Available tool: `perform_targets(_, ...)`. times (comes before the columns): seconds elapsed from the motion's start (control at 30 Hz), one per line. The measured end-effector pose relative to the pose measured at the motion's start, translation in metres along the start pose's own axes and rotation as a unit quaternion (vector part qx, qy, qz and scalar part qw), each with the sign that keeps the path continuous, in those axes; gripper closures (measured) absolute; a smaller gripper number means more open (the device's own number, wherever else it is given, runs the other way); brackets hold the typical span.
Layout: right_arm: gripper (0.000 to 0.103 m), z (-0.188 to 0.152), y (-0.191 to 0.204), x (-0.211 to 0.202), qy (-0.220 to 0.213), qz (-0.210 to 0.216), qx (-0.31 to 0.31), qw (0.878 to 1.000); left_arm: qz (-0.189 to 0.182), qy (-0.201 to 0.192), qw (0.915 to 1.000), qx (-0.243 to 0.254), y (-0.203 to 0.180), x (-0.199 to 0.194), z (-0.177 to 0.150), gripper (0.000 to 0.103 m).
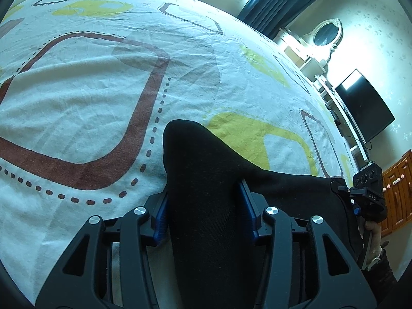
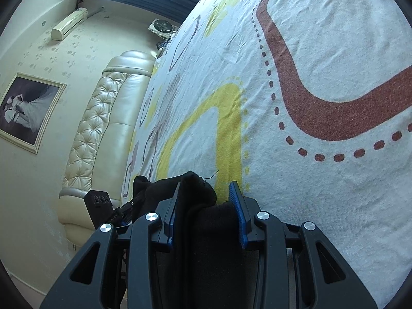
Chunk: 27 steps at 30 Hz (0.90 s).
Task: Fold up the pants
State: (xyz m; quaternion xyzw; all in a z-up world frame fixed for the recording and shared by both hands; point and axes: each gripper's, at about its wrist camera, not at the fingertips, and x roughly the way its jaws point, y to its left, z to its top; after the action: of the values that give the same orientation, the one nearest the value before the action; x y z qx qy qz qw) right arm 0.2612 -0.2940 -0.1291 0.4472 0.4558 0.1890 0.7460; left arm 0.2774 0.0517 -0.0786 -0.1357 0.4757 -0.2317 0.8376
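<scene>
My left gripper [image 1: 206, 206] has its jaws clamped on a bunched fold of the black knit fabric pants [image 1: 203, 170], which hump up ahead of the blue pads and trail right toward my right gripper [image 1: 360, 195]. My right gripper [image 2: 206, 200] likewise has its jaws closed on a thick wad of the same pants [image 2: 198, 188], a frayed thread showing at the top. Both bunches sit just over the white bed sheet with brown and yellow loops [image 1: 90, 90], beside the cream tufted leather headboard [image 2: 103, 118]
</scene>
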Motion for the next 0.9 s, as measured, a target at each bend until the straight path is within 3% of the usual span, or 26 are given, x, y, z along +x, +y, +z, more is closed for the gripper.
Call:
perform_targets(0.43,0.068,-0.001,-0.006,0.002,-0.009,0.026,0.004,1.000,-0.019,-0.014,0.9997,0.003,0.004,0.000,-0.006,0.050)
perform_targets(0.7,0.057,-0.003,-0.008,-0.005,-0.021,0.064,0.004,0.998,-0.080,-0.014,0.9967,0.002,0.005,-0.006,-0.009,0.014)
perform_targets(0.9,0.045,-0.008,-0.002,-0.014,-0.027,0.053,-0.004,0.998,-0.103,-0.015,0.9938,-0.041,0.017,-0.015,-0.012,0.012)
